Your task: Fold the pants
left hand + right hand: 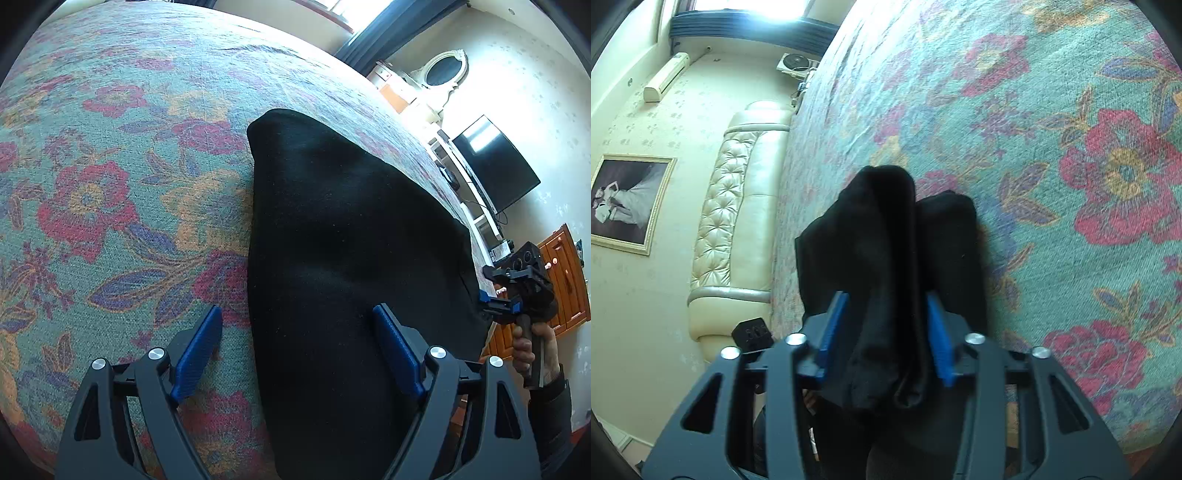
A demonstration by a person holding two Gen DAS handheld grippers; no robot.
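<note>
One pair of black pants (pixel 354 236), two tools, left (pixel 299 343) and right (pixel 882 332), one bedspread (pixel 122 155).

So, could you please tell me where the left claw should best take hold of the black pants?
Probably the near long edge of the black pants, approached from the bedspread side. That edge lies straight and exposed between the open left claw's fingers.

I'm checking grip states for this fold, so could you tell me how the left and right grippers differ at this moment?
The left gripper stands wide open over the edge of the black pants, with nothing bunched between its pads. The right gripper stands narrower, with a bunched fold of the pants between its pads. Both have blue pads and point down at the floral bedspread.
</note>
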